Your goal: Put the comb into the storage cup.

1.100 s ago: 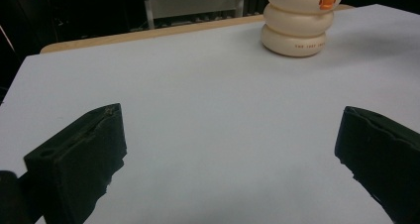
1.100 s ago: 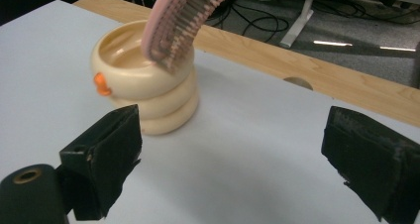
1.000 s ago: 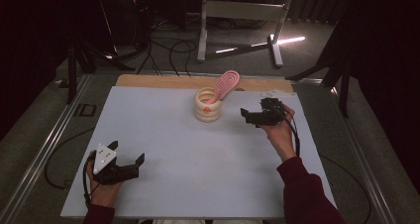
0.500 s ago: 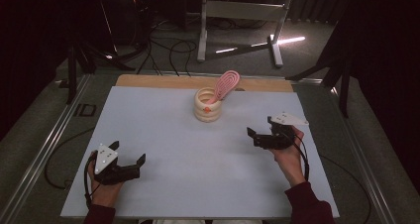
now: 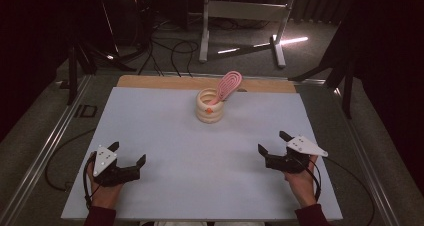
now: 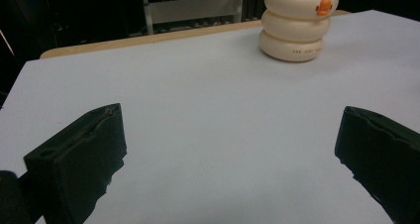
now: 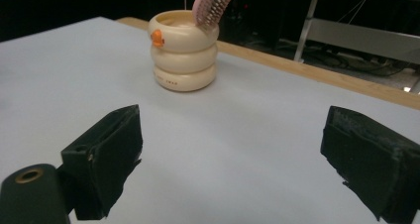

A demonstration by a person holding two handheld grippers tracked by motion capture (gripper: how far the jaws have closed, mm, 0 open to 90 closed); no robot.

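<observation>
Resting apart: claws empty.

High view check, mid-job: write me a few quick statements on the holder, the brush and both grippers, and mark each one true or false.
1. The pink hairbrush stands in the cream ringed holder, head up. True.
2. The right gripper grips the hairbrush. False: it is open, near the table's front edge, holding nothing.
3. The left gripper is open. True.
4. The holder lies tipped on its side. False: it stands upright.
5. The holder sits on the white tabletop, toward the far edge. True.
</observation>
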